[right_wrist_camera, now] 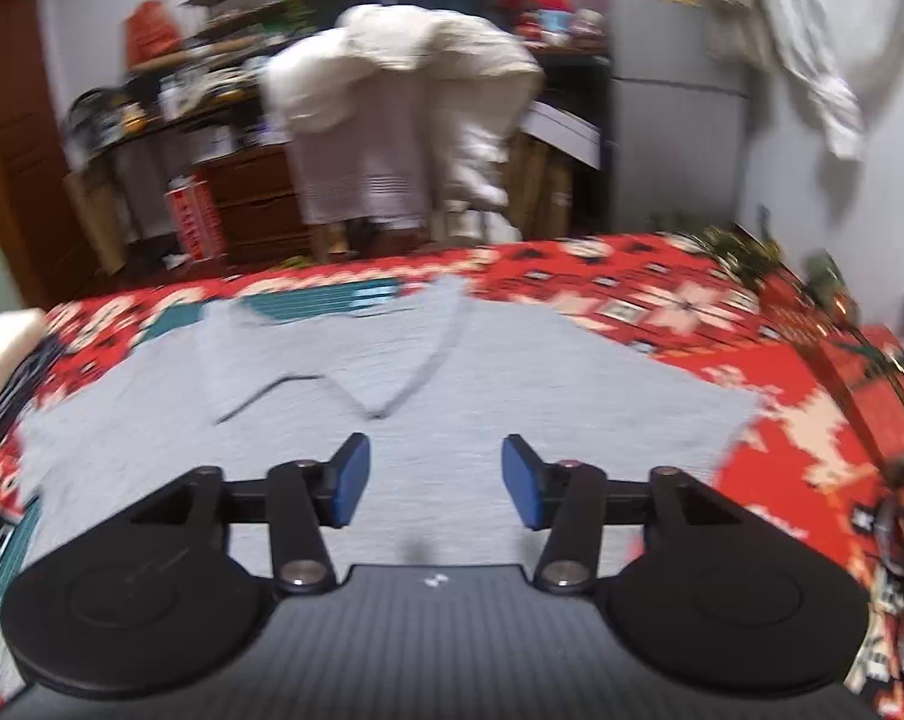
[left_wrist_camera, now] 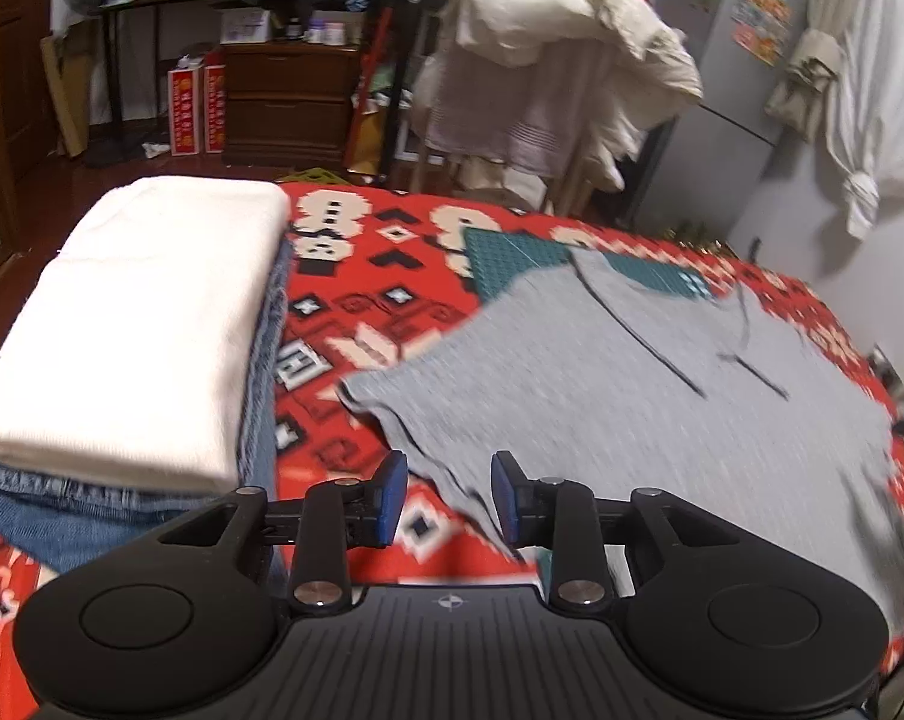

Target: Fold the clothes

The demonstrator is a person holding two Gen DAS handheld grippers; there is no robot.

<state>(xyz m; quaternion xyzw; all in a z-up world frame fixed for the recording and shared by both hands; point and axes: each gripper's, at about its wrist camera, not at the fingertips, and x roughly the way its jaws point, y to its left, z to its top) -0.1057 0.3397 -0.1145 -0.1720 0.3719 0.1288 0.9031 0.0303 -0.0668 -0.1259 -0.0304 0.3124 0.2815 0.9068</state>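
A grey V-neck shirt lies spread flat on the red patterned blanket. In the left wrist view my left gripper hovers open over the shirt's left sleeve edge, which runs between its blue pads without being pinched. In the right wrist view the same grey shirt fills the middle, its neckline pointing toward me. My right gripper is open above the shirt's body, with nothing between its fingers. The right view is blurred.
A stack of folded clothes sits at the blanket's left: a white folded piece on top of blue jeans. A teal mat peeks out beyond the shirt. Behind the bed stand a chair draped with white laundry, a wooden dresser and a fridge.
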